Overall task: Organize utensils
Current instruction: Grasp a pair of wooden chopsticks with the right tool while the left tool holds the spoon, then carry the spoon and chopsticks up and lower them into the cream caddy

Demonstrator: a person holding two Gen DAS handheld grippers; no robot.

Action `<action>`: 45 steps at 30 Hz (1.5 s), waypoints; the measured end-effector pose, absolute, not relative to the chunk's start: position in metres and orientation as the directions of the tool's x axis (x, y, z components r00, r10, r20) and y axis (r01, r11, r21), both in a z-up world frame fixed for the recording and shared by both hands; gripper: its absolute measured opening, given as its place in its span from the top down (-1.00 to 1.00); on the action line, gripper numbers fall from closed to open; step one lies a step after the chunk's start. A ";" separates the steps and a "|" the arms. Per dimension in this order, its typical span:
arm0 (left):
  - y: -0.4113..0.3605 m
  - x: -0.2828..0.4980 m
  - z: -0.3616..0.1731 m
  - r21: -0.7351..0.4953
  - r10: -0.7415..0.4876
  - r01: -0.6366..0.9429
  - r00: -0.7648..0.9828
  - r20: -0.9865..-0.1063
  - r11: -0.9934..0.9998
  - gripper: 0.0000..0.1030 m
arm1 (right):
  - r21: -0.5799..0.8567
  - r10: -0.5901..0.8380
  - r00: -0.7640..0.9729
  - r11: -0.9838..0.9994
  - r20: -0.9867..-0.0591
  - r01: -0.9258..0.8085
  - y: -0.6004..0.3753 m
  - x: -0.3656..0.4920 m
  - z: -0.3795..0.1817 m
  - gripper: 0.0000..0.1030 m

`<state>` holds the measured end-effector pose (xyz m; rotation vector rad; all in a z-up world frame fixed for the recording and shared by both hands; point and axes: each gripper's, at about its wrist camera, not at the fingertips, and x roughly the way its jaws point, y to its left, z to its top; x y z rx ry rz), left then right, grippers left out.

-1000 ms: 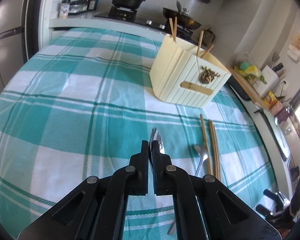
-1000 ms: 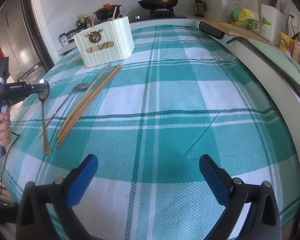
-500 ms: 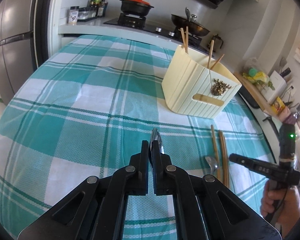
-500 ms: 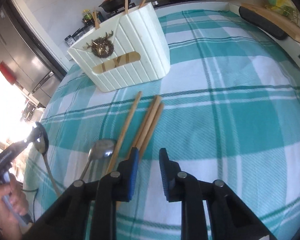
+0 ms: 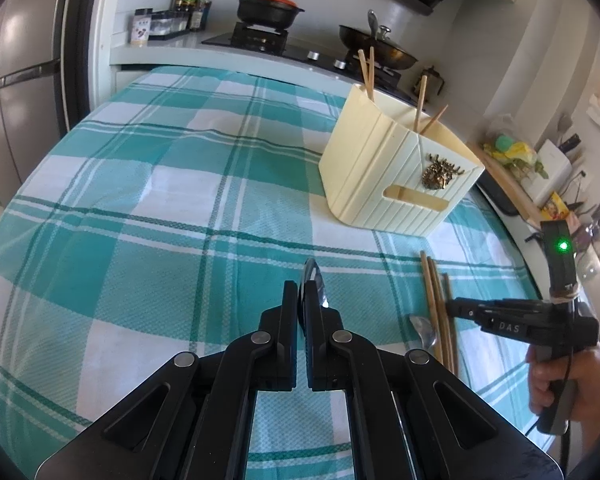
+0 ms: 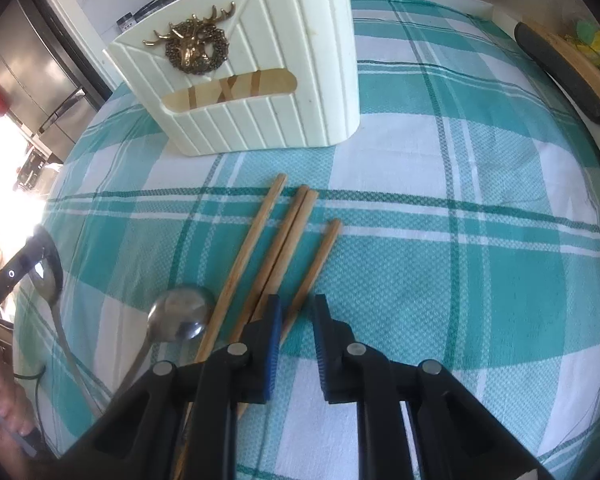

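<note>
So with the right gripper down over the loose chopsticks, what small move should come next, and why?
Probably finish closing the right gripper on the rightmost chopstick, then lift. Its jaws are closing with that stick between them, though the pads don't visibly pinch it yet. The left gripper already holds a spoon, and the cream utensil holder stands just beyond.

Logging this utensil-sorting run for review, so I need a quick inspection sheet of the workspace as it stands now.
Surface: teal plaid tablecloth, flat.
Job's things: cream utensil holder upright, chopsticks inside; four loose chopsticks and a spoon lying on the cloth; second spoon held.
Clutter: nothing seen on the cloth.
Grippers: left gripper shut on the second spoon; right gripper closing, one chopstick between its jaws.
Cables: thin black cable at left hand.
Surroundings: stove with black pot, wok, fridge.
</note>
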<state>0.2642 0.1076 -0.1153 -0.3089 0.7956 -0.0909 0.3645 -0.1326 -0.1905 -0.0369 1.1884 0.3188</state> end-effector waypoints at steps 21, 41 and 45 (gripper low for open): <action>0.103 0.252 -0.081 -0.321 -0.219 0.000 0.733 -0.645 0.947 0.99 | 0.085 0.175 0.285 0.949 -0.942 -0.303 -0.138 0.378 -0.189 0.62; 0.091 0.227 0.004 -0.243 -0.218 0.101 0.824 -0.523 0.965 0.99 | 0.148 0.406 0.806 0.913 -0.430 -0.381 -0.188 0.261 -0.009 0.88; 0.089 0.234 0.018 -0.206 -0.205 0.111 0.827 -0.523 0.972 0.99 | 0.133 0.429 0.834 0.903 -0.346 -0.409 -0.185 0.263 0.003 0.88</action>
